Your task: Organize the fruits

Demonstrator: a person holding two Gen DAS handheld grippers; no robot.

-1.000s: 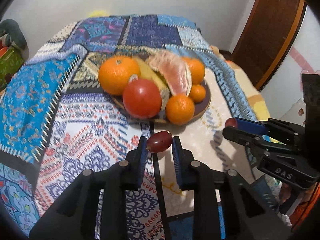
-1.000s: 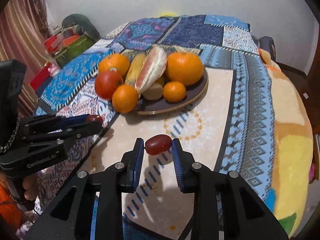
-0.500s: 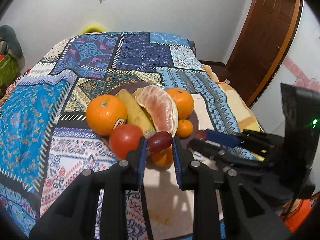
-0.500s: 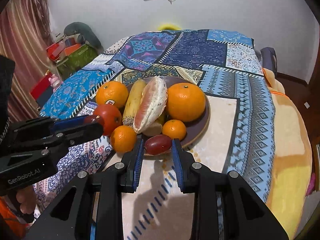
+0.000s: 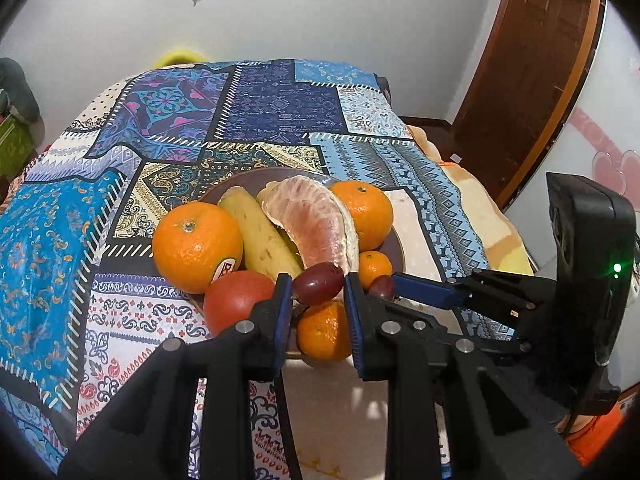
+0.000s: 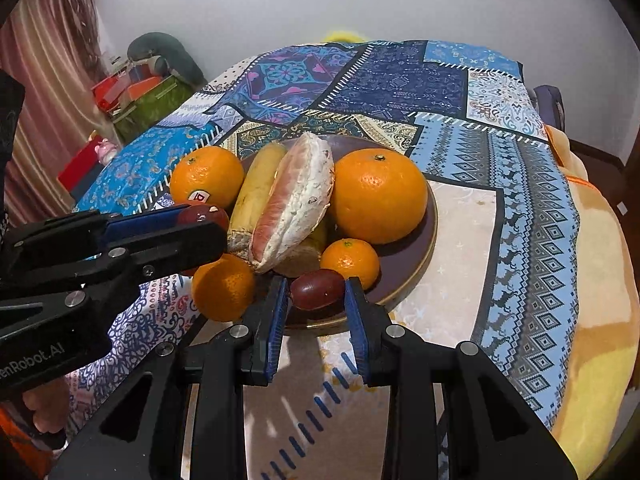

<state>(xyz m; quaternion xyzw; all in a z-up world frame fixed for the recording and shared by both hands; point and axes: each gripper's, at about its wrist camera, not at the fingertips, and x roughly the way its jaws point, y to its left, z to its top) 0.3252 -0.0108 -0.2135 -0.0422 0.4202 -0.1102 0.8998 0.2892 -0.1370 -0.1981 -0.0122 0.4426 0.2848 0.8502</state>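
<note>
A dark brown plate (image 6: 416, 256) on the patterned cloth holds oranges (image 6: 378, 196), small tangerines (image 6: 350, 260), a banana (image 6: 256, 190), a peeled pomelo piece (image 6: 296, 196) and a tomato (image 5: 236, 300). My left gripper (image 5: 318, 290) is shut on a dark red grape (image 5: 318, 283) above the plate's near edge, over a tangerine (image 5: 322, 332). My right gripper (image 6: 316, 290) is shut on another red grape (image 6: 317, 289) over the plate's near rim. Each gripper shows in the other view, the right one (image 5: 382, 285) and the left one (image 6: 200, 214) with its grape.
The table wears a blue patchwork cloth (image 5: 272, 108). A wooden door (image 5: 532, 64) stands at the right. Boxes and bags (image 6: 136, 96) sit left of the table by a curtain. A yellow blanket (image 6: 600, 280) drapes the right edge.
Both grippers have moved forward with their grapes, from over the cloth in front of the plate to over its near rim. Both stay shut.
</note>
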